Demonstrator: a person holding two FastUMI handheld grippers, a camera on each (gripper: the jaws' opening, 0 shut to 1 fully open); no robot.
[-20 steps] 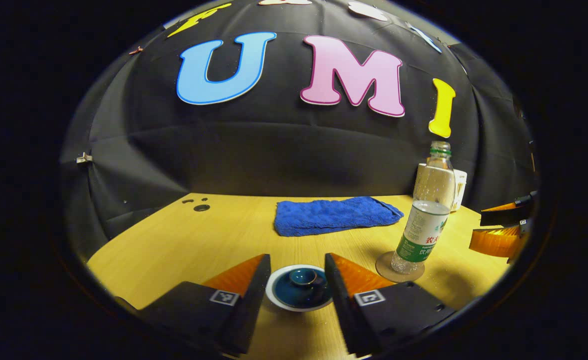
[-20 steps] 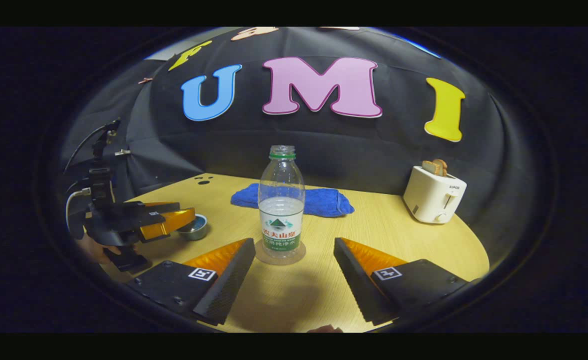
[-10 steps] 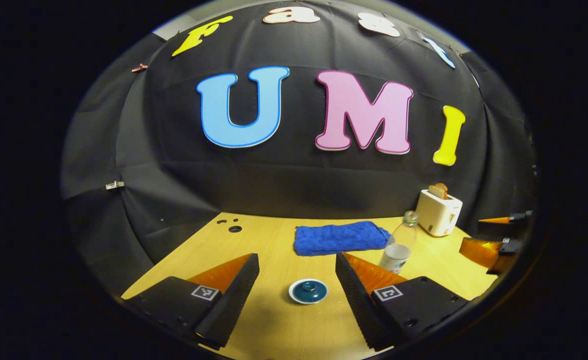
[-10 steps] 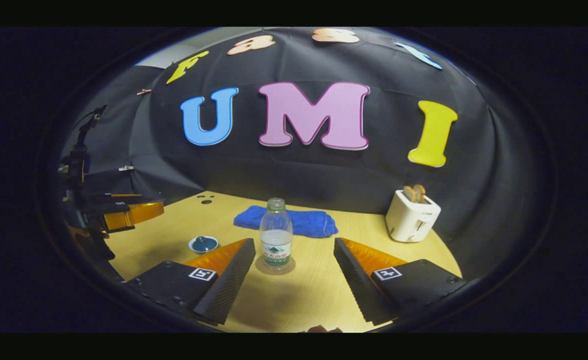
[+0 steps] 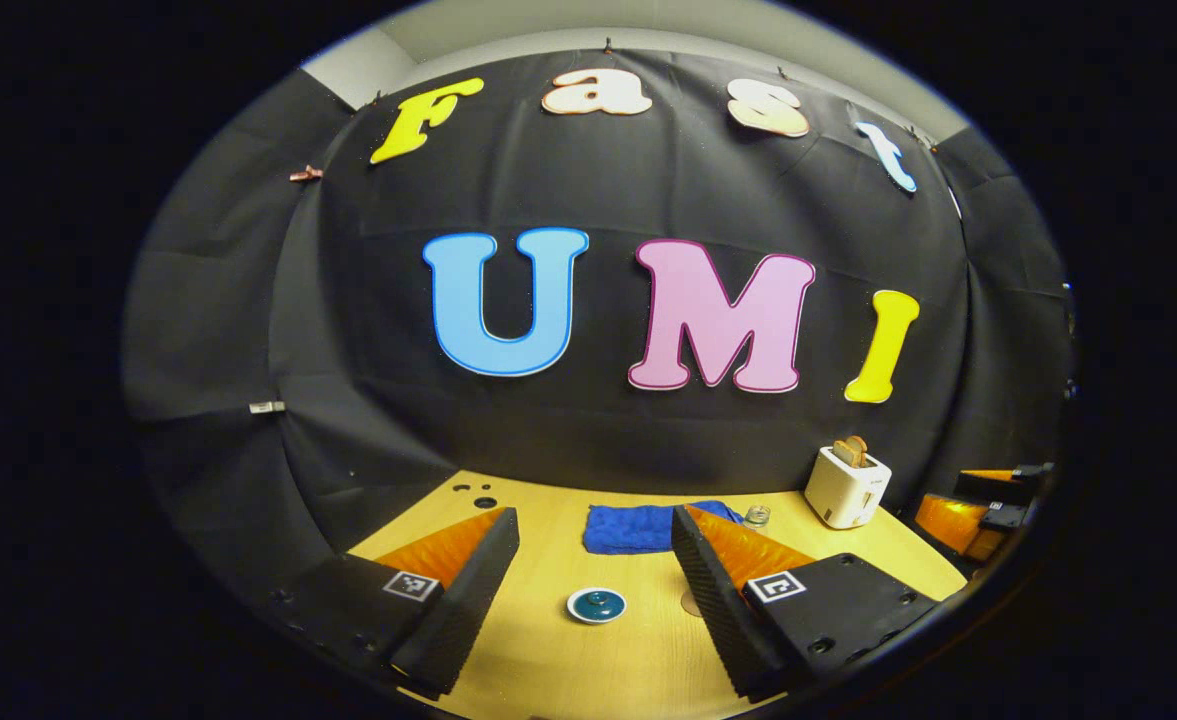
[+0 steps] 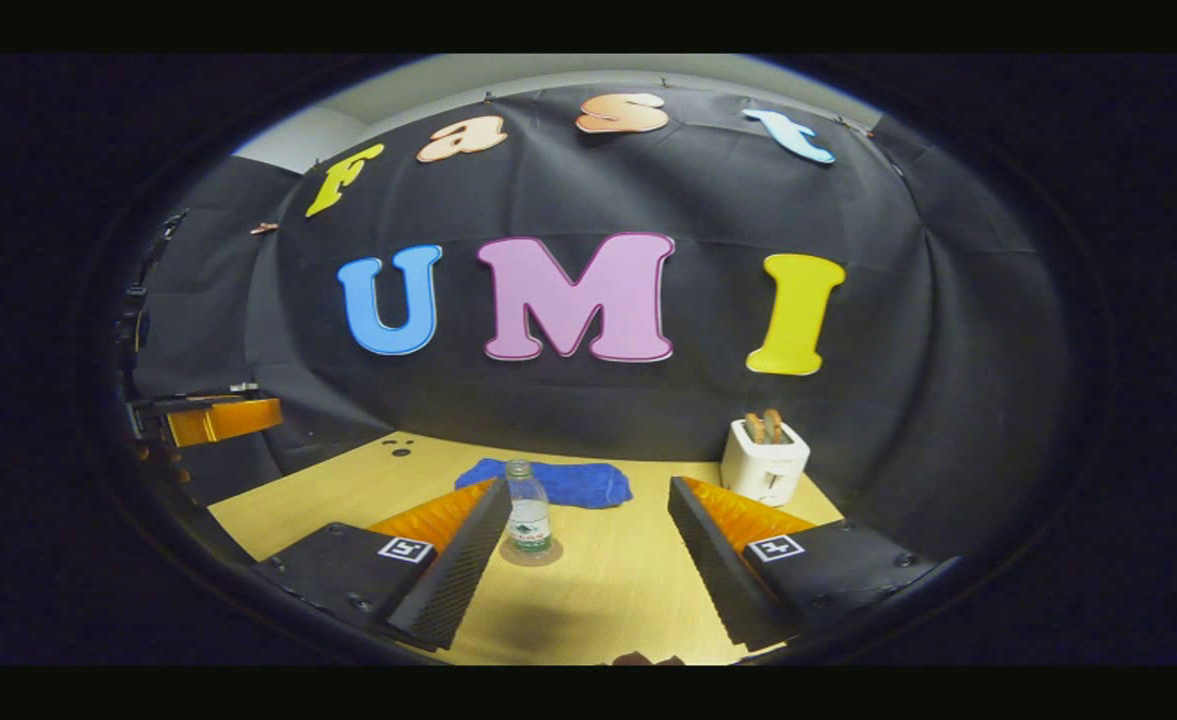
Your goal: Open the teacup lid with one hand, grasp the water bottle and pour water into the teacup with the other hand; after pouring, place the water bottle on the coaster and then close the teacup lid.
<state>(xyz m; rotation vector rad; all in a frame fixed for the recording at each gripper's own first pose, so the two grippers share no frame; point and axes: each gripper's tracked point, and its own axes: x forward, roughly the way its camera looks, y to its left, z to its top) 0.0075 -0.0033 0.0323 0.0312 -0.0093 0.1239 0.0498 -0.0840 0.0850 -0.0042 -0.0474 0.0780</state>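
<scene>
In the left gripper view, the left gripper (image 5: 595, 560) has its jaws spread wide and bare. The lidded teacup (image 5: 596, 605) sits on the table (image 5: 638, 660) at 6 o'clock, small. At 4 o'clock its right finger hides most of the water bottle (image 5: 756, 516).

In the right gripper view, the right gripper (image 6: 588, 545) gapes empty; the bottle stands on its coaster (image 6: 532, 553) beside the left finger.

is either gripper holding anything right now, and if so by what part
Nothing is held. The left gripper and right gripper are both open and empty; the water bottle stands on its coaster, the teacup lidded.
</scene>
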